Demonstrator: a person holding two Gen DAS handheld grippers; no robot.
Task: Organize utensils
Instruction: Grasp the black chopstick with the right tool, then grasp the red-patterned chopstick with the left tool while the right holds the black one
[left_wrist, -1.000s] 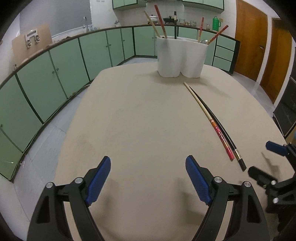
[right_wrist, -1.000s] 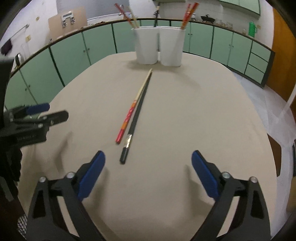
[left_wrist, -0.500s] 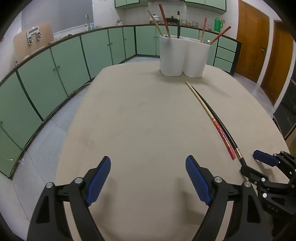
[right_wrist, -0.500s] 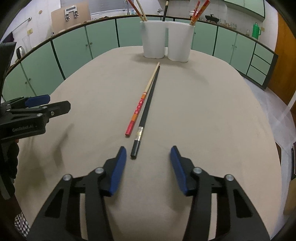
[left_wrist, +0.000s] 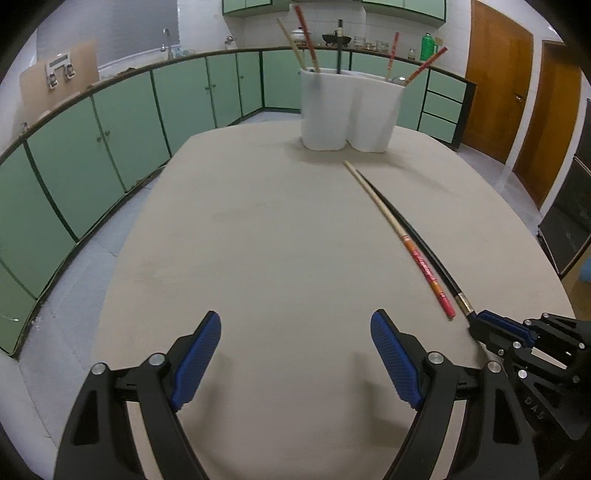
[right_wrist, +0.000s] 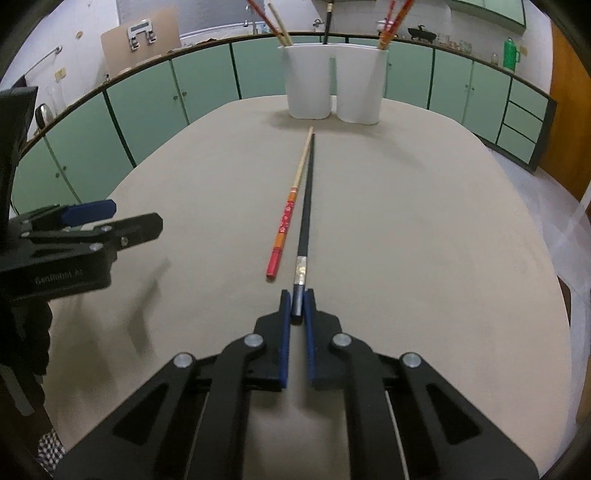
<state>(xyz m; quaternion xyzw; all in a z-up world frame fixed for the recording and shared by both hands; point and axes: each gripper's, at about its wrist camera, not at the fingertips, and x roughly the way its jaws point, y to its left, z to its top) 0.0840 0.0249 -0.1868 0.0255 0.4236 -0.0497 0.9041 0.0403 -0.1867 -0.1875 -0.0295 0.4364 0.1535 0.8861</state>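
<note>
Right gripper just closed, now pinching near end of black chopstick, flat on table straight ahead. Red chopstick just left of it. Left gripper spread wide, empty.

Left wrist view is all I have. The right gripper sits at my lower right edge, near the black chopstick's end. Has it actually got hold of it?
Observer: Yes. In the right wrist view the right gripper has just closed, and its fingers press on the black chopstick at its near end.
Operator: Did it catch the red one too?
Observer: No. The red-and-wood chopstick lies free on the table, just left of the fingers.
Operator: Is my left gripper in its way?
Observer: No. The left gripper is open, off to the left, away from both chopsticks.
</note>
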